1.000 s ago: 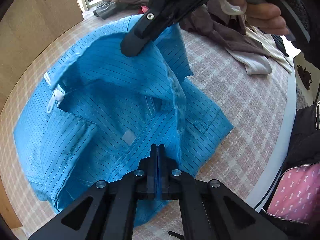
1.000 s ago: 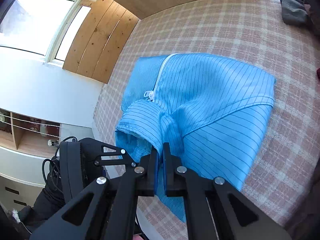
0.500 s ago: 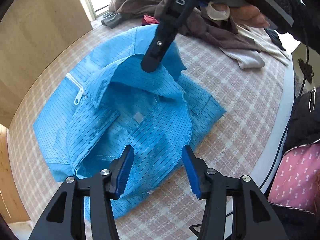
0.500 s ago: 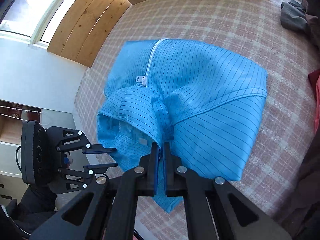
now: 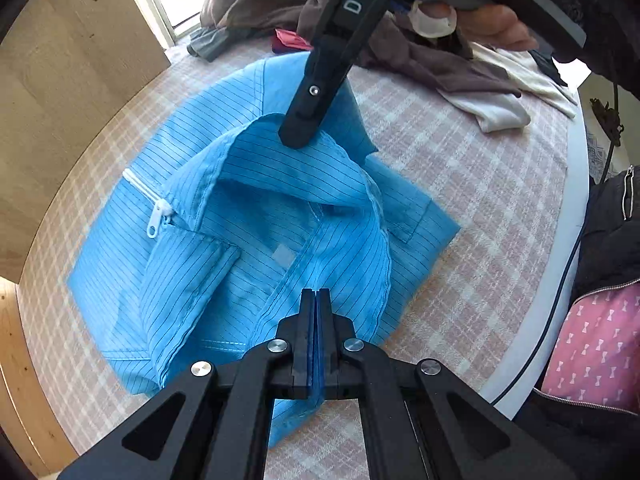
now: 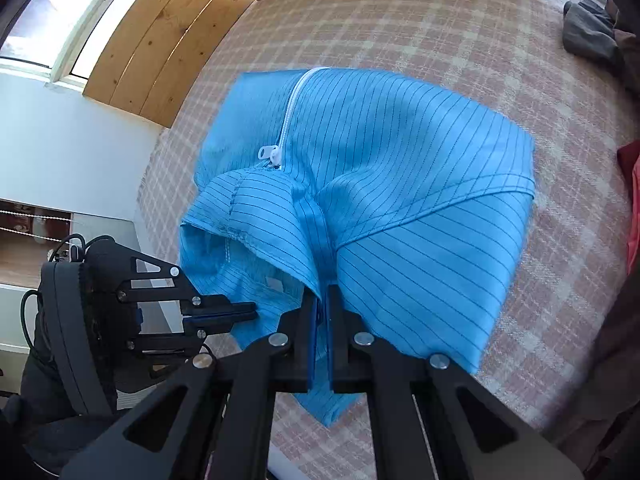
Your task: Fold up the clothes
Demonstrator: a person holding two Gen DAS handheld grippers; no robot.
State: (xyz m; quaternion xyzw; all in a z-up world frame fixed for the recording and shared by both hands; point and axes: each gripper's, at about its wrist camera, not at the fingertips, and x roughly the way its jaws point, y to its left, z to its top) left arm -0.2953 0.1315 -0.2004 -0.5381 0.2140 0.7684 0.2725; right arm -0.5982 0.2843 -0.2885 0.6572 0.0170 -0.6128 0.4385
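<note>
Garment: one blue pinstriped jacket with a white zipper, partly folded, lying on the checked pink bedcover; its hood or collar end is lifted off the surface between the two claws.
What changed, left claw: a second ago the left gripper was clamped on the cloth, half a second ago its jaws stood wide apart with nothing in them, and now they are clenched again on the near blue hem, at a fresh spot.
What changed, right claw: nothing; the right gripper remains clenched on a fold of blue cloth, as in both earlier views.
Where the jacket sits: its bulk spreads just beyond and below both claw tips; the raised edge runs from the left claw's tips up to the right claw's tips.
Meaning for the task: the regrip looks like a hand-over-hand adjustment, so the next fold is probably being set up, not yet laid.
Count, claws: two, both gripping the jacket.
Count, blue jackets: one.
Count, zipper pulls: one.
Count, other clothes: one loose heap of brown, grey, white and red pieces beyond the right claw; the number of pieces cannot be told.
Count, people: one, seen as a hand and a dark jacket over pink.
</note>
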